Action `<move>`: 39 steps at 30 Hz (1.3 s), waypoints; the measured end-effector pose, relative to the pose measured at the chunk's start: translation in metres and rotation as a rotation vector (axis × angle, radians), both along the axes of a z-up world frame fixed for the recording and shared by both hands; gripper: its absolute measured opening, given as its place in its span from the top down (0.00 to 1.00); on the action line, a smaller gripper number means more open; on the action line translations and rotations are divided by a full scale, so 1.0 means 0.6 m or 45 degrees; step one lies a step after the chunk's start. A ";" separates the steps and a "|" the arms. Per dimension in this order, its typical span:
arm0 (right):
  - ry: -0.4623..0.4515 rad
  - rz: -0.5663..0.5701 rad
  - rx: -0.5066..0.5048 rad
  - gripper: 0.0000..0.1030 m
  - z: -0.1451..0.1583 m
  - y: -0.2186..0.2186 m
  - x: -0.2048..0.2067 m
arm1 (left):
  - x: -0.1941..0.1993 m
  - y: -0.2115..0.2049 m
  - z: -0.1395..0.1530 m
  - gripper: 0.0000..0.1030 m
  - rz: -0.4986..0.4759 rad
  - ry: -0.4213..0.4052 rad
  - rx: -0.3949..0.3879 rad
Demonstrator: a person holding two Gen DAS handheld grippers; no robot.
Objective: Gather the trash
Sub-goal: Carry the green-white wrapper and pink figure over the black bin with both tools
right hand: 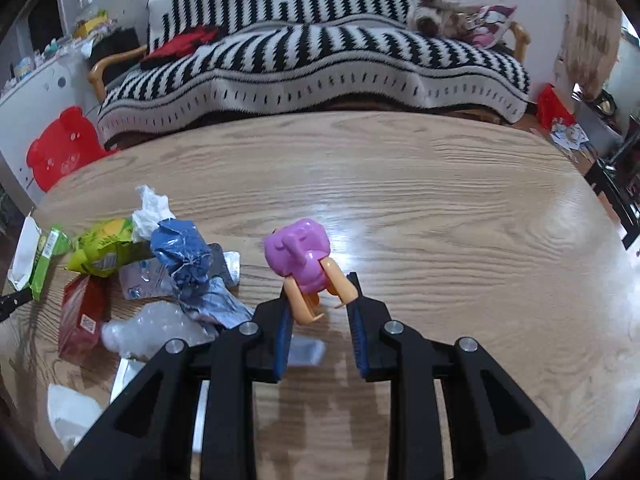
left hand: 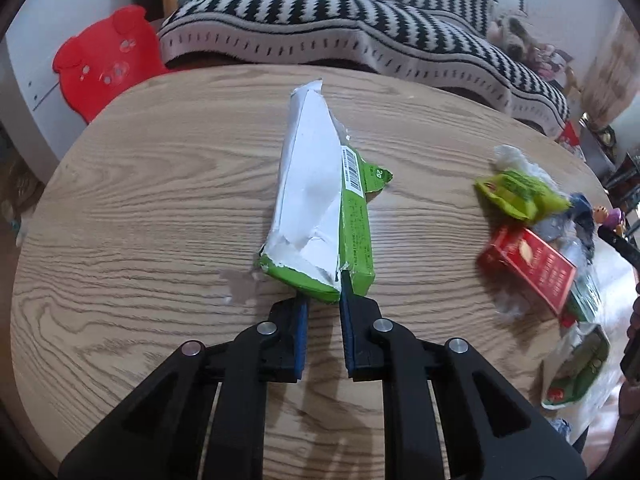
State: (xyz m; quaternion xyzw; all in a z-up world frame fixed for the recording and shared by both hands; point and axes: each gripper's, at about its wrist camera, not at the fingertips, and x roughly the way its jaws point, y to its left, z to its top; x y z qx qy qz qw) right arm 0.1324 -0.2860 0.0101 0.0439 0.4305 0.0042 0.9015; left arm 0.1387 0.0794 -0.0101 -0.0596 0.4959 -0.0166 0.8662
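Observation:
My left gripper (left hand: 323, 294) is closed on the near end of a torn green and white snack box (left hand: 320, 200) that lies lengthwise on the wooden table (left hand: 160, 200). The box also shows at the far left of the right wrist view (right hand: 34, 258). My right gripper (right hand: 320, 294) holds a small pink and tan toy figure (right hand: 302, 258) between its fingers, just above the table. A trash pile lies between the two: a green snack bag (right hand: 102, 250), a crumpled blue wrapper (right hand: 186, 264), a red box (right hand: 82, 312) and clear plastic (right hand: 148, 326).
A sofa under a black and white striped blanket (right hand: 320, 60) runs behind the table. A red bear-shaped stool (left hand: 104, 60) stands at the far left. White paper (right hand: 74, 414) and a small packet (left hand: 576, 364) lie near the front table edge.

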 end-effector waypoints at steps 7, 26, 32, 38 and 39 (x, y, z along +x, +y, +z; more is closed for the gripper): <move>-0.014 -0.081 0.024 0.75 0.000 -0.042 -0.101 | -0.042 -0.055 0.031 0.87 -0.083 -0.042 -0.012; -0.073 -0.406 0.028 0.75 0.044 -0.233 -0.380 | -0.149 -0.388 0.157 0.87 -0.585 -0.209 -0.031; -0.052 -0.574 0.038 0.75 0.011 -0.329 -0.545 | -0.285 -0.616 0.142 0.87 -0.963 -0.183 -0.033; 0.074 -0.753 0.111 0.75 -0.093 -0.424 -0.699 | -0.434 -0.811 0.041 0.87 -1.278 -0.033 0.011; 0.098 -0.770 0.129 0.75 -0.112 -0.434 -0.716 | -0.450 -0.836 0.029 0.87 -1.310 -0.007 0.017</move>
